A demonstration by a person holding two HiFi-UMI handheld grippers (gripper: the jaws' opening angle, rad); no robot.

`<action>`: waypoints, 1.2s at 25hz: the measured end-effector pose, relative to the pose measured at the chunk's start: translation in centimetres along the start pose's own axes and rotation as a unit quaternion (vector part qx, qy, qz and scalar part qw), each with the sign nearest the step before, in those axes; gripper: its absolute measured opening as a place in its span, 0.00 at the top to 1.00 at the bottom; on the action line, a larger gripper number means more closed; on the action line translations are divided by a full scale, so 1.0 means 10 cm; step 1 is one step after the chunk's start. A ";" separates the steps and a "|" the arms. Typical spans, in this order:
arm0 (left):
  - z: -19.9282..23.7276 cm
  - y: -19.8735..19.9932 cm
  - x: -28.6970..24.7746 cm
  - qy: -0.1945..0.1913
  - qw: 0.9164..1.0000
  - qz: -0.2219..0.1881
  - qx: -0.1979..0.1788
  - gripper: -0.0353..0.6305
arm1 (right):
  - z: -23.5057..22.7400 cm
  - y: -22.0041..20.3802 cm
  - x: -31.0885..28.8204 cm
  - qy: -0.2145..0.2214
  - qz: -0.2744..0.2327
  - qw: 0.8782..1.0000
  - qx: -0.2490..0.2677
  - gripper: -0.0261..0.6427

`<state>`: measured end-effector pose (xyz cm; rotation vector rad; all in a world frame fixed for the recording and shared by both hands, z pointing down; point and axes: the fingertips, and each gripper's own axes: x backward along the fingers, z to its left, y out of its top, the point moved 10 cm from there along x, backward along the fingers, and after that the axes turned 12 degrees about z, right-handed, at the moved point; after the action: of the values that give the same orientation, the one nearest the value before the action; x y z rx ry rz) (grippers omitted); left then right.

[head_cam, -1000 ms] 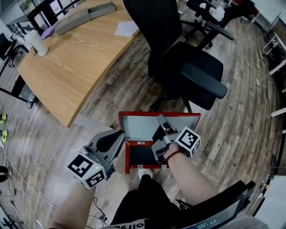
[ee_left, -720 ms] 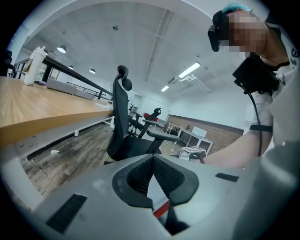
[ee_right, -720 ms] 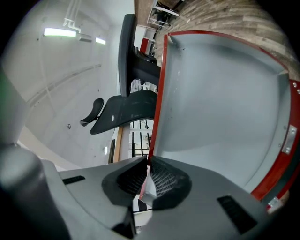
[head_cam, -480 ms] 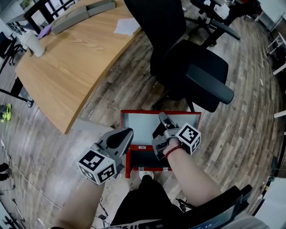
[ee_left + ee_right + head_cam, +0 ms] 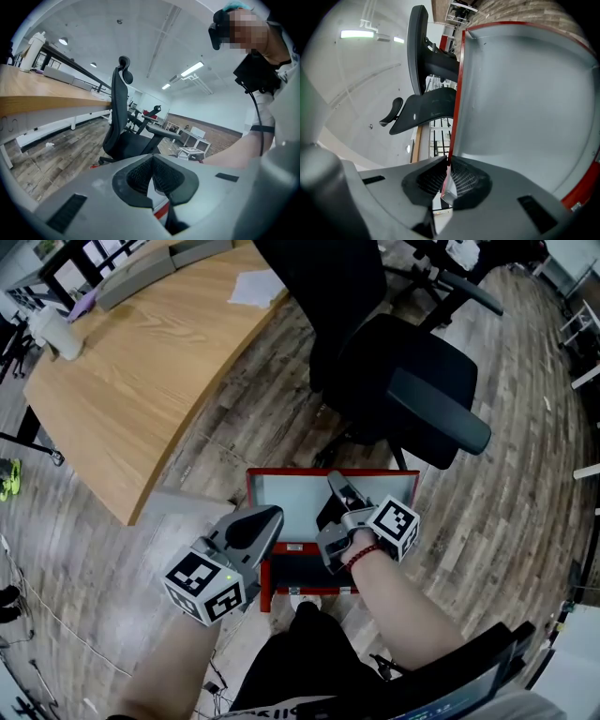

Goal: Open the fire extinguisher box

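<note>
Trouser leg (image 5: 300, 652) and white shoe (image 5: 302, 600) mark the near edge of the scene, with the person standing over the red fire extinguisher box (image 5: 267, 570) on the wood-plank floor (image 5: 487, 521). The box sits just beyond the shoe, its dark inside exposed.

At its left edge the left gripper (image 5: 272, 517) hovers with its jaws pressed together on nothing; in the left gripper view (image 5: 152, 158) only a sliver of the box shows past the pads. Over the last second this gripper has come in from the near left to the box's side, while everything else holds its place.

Just right of it, the right gripper (image 5: 334, 482) pinches the lid (image 5: 286, 502), and the right gripper view (image 5: 447, 176) shows the lid's thin red rim (image 5: 457, 89) caught between the pads. The lid is swung up and away, its grey inner face (image 5: 525, 93) turned to the camera, no wider and no narrower than a second ago.

By these signs the box counts as open; what remains is likely steadying the lid and letting go, with the risk that it drops shut once released.

Farther off stand a black office chair (image 5: 412, 390) and, far left, the wooden bench (image 5: 141, 371) carrying a sheet of paper (image 5: 255, 287).
</note>
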<state>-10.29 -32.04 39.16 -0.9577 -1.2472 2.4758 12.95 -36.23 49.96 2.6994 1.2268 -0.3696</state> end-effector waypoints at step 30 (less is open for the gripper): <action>-0.96 0.26 0.83 -0.011 0.999 -0.037 -0.026 0.94 | 1.04 -0.55 1.39 0.019 -0.016 0.987 0.159 0.87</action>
<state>-10.36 -23.78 29.20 -0.8818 -1.3354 2.4157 15.96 -25.11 35.87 2.9663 1.3224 -0.5639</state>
